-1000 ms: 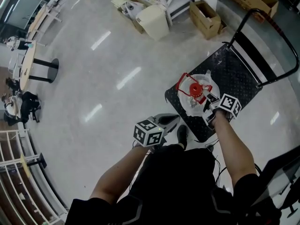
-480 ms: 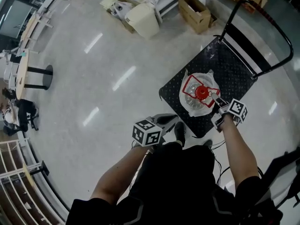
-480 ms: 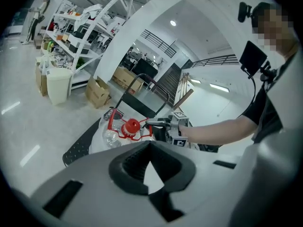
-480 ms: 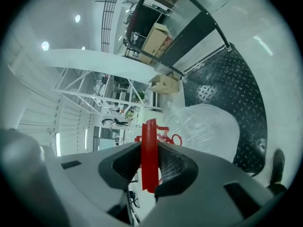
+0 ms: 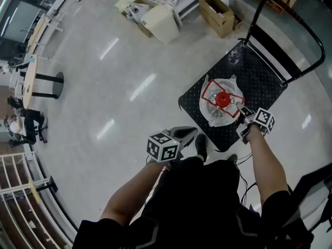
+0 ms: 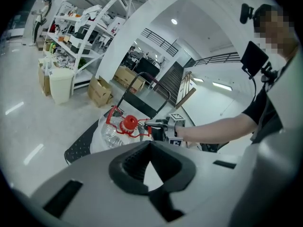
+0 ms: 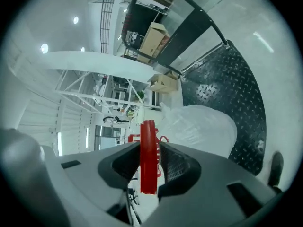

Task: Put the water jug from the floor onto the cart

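Starting at the left edge, a long desk (image 5: 30,71) and a white railing (image 5: 15,185) hug the side of the room. After that you get a big shiny stretch of floor (image 5: 119,87), so there's loads of room to move about. A pale bin (image 5: 160,22) and some cardboard boxes (image 5: 220,14) close it off along the far side.

The left gripper (image 5: 191,132) hangs low in front of the person, over bare floor and just beside a black shoe (image 5: 201,147). Its jaws are pinched together with nothing in them.

Next over is the cart (image 5: 254,74), with a black diamond-plate deck. Its near corner is close to that shoe, and the push bar (image 5: 290,14) arches over the far end. The water jug (image 5: 212,113) is on the near half of the deck, close to the near-left edge, and there's free plate between it and the bar. Can't tell if its weight is fully down.

The right gripper (image 5: 239,108) comes in from the near side. Its jaws are at a narrowish gap, clamped on the jug's red handle (image 7: 148,164), with a pad pressing on each side.
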